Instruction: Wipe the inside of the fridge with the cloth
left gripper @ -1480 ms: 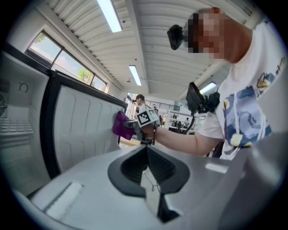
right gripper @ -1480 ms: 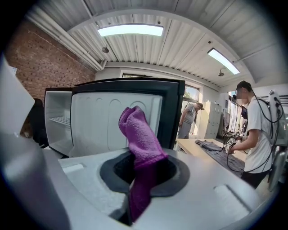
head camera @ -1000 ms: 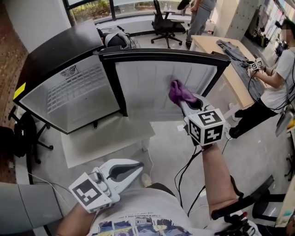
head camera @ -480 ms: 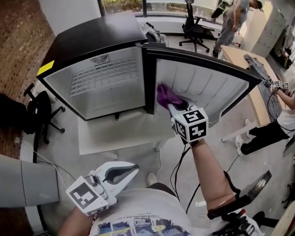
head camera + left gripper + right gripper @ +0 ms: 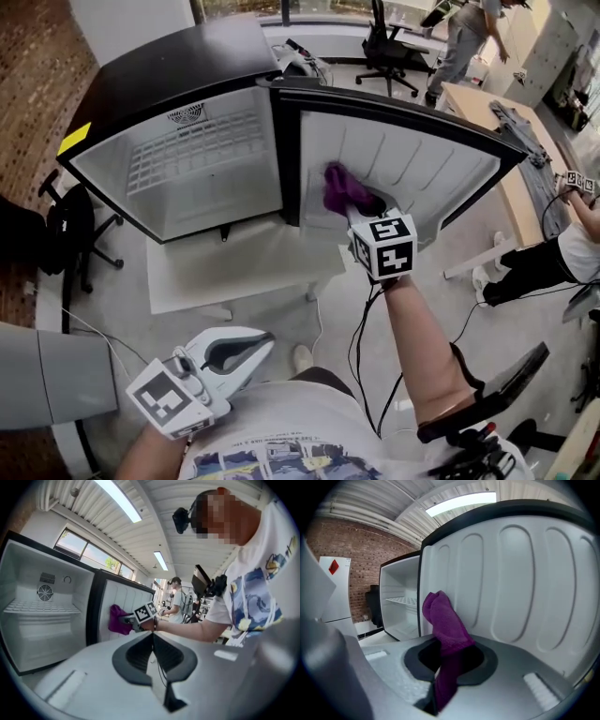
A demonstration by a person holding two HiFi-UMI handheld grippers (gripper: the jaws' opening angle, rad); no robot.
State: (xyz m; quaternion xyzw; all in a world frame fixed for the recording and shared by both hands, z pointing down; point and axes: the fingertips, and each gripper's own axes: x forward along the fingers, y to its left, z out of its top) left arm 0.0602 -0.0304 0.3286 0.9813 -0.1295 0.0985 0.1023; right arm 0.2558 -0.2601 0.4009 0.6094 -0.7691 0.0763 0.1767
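One purple cloth [image 5: 342, 187] is the centre of it all, bunched up against the ribbed white inner face of the open door [image 5: 427, 173], close to the hinge side. The right gripper [image 5: 362, 204] has it pinched between its jaws, a tail of cloth trailing back through them. Beside the door, the black fridge [image 5: 178, 70] stands open, its wire shelf [image 5: 192, 155] bare across the white cabinet. Down low by the person's waist, well apart from the fridge, the left gripper [image 5: 261, 343] hangs with jaws pressed together on nothing.
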